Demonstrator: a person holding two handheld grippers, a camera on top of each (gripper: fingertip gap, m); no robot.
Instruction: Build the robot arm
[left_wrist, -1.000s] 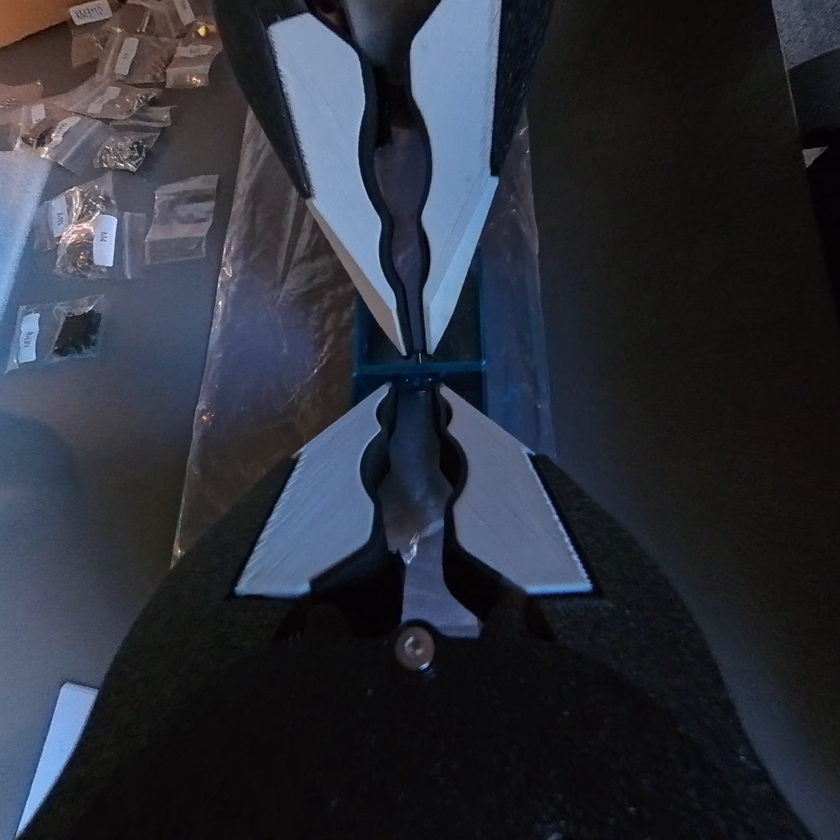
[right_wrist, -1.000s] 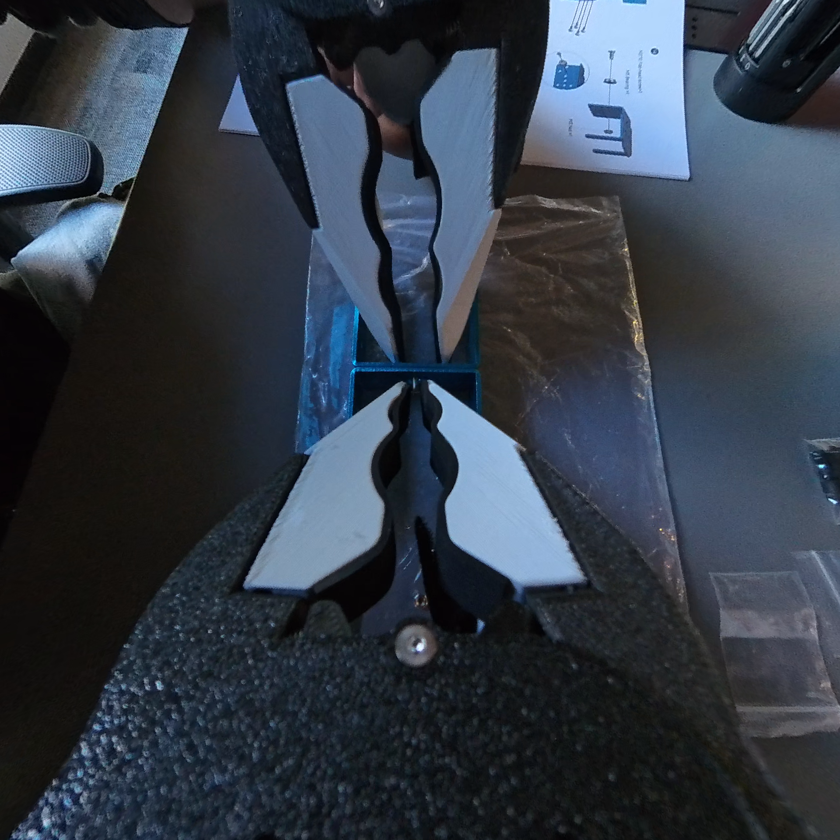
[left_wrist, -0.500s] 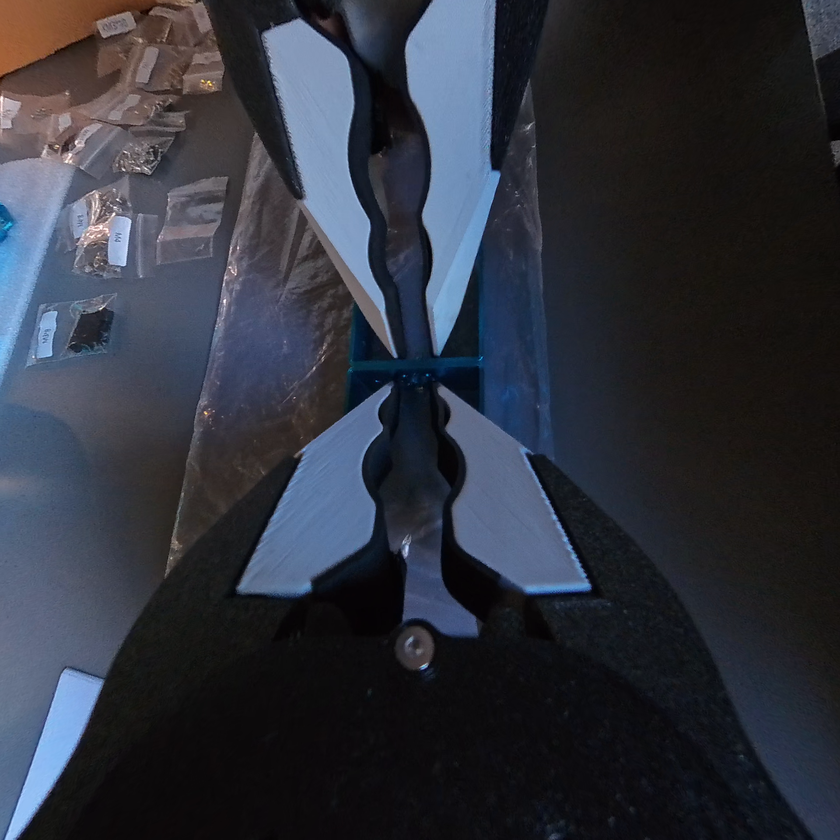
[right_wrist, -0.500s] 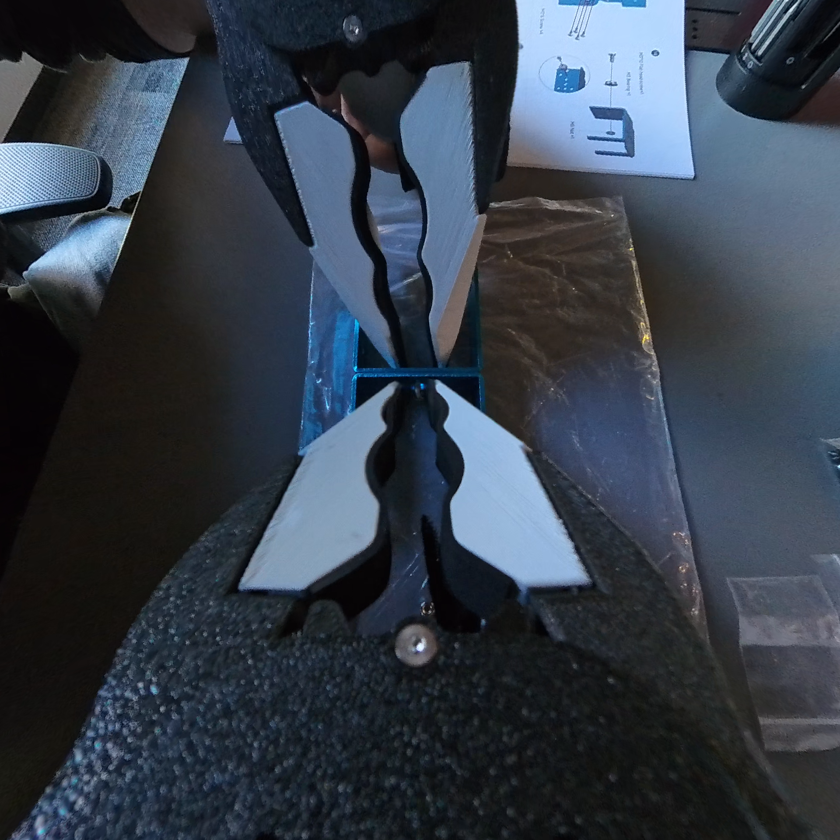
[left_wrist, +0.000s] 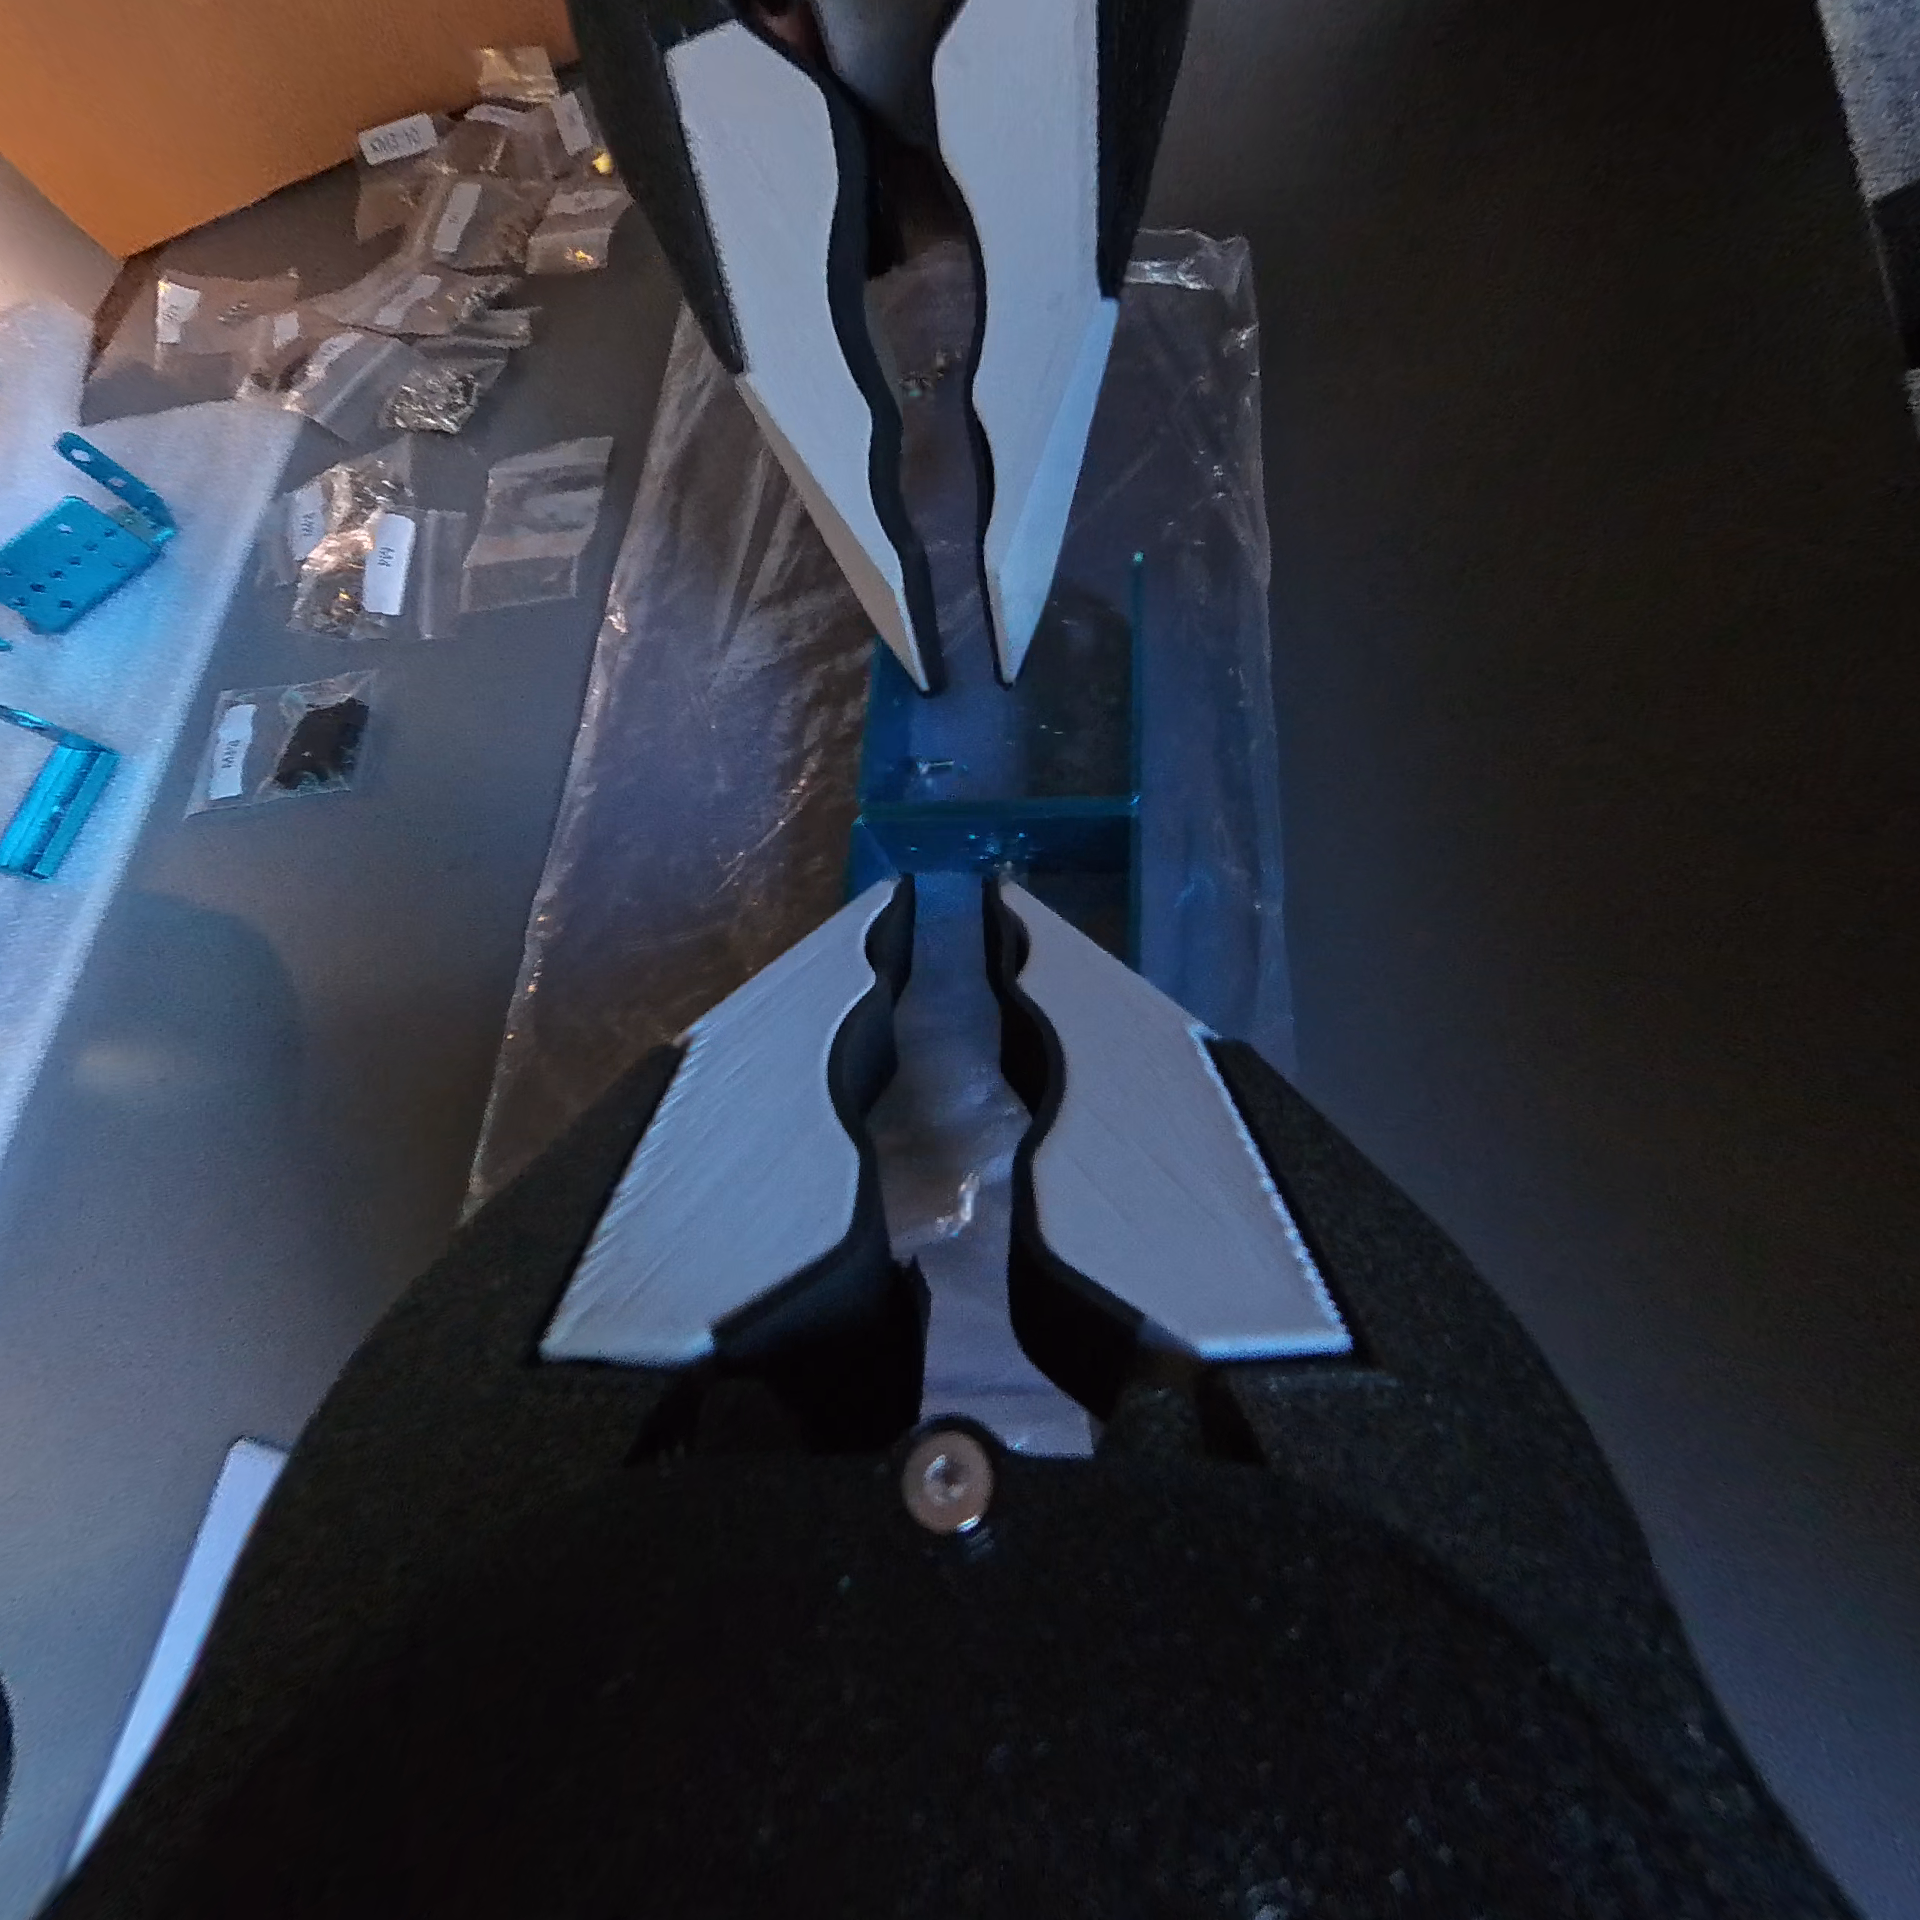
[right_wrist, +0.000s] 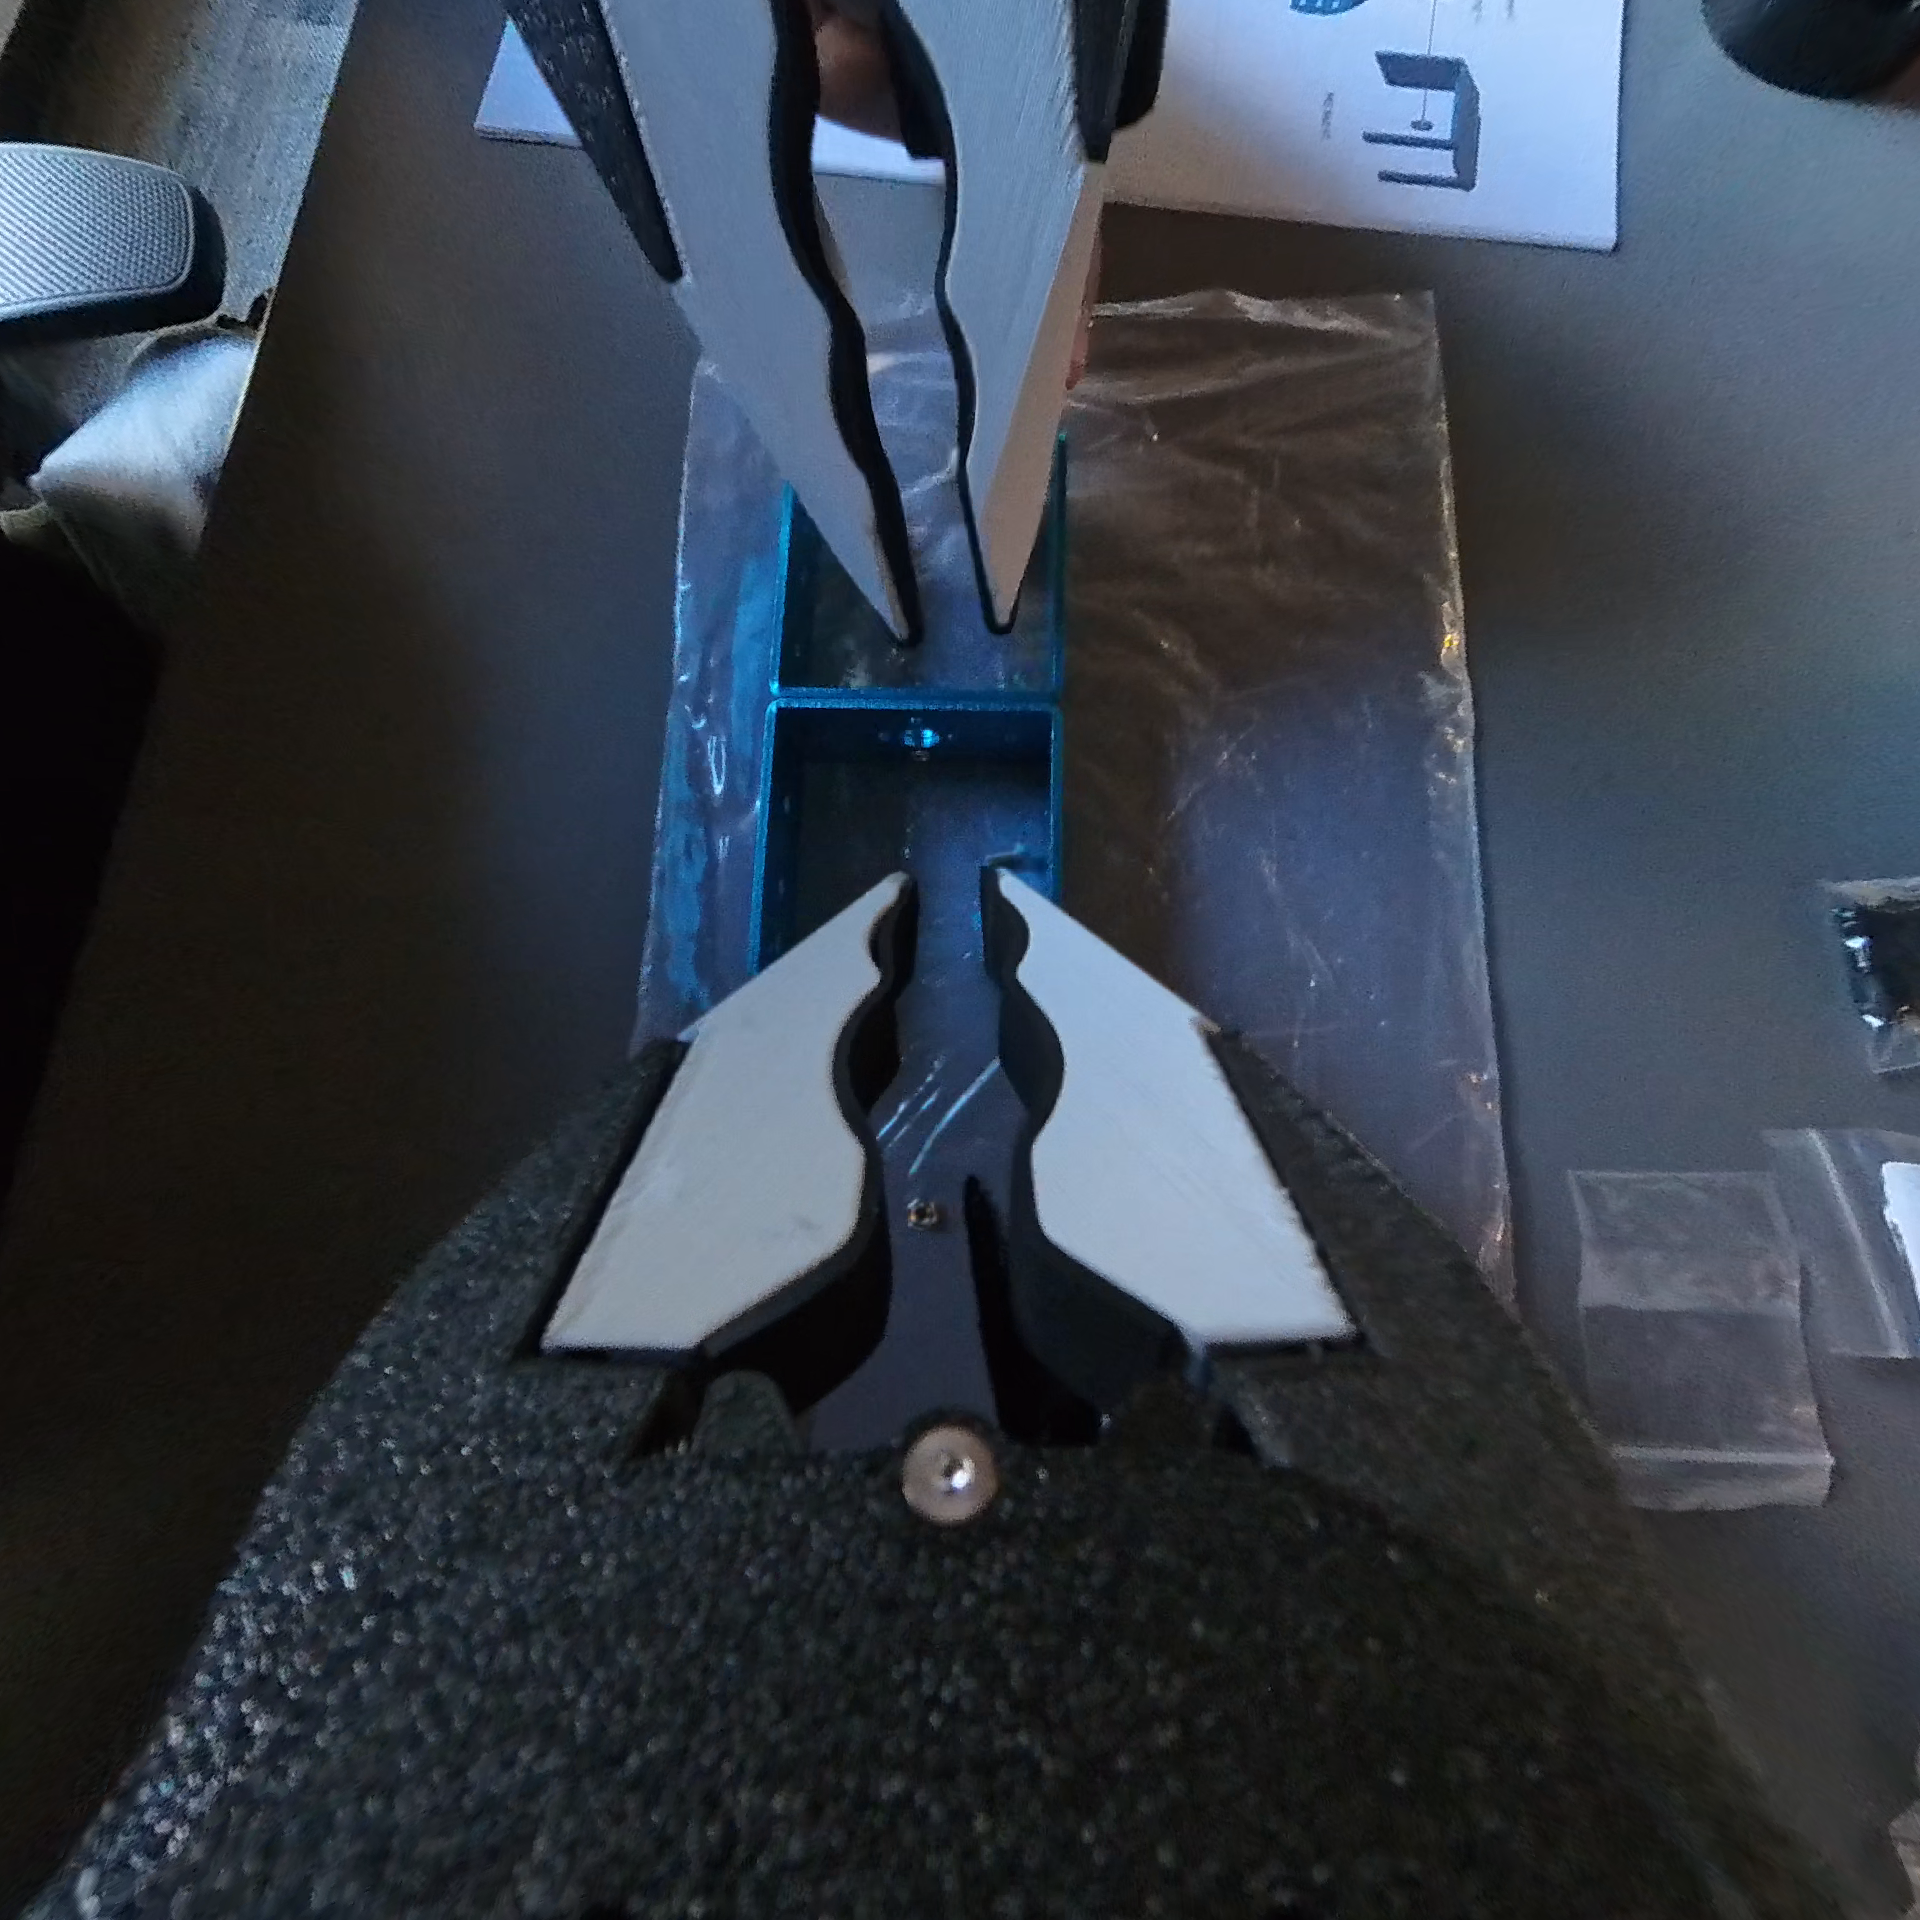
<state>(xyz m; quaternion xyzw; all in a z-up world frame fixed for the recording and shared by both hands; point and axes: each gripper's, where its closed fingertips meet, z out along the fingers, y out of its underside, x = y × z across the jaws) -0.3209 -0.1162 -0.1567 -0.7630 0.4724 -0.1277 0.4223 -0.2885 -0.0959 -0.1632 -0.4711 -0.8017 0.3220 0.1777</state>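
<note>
— Between the tips, what changed?

— Both let go. My left gripper (left_wrist: 951, 883) and right gripper (right_wrist: 951, 878), closed at the blue bracket (right_wrist: 914, 732) a second ago, now stand slightly parted and drawn back. It lies free on the clear bag (right_wrist: 1247, 623), on the tabletop (right_wrist: 436, 727).

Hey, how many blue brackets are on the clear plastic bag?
2, back to back on the clear plastic bag: the near bracket by the right gripper, the far bracket by the left gripper. The grippers may hide others.
</note>
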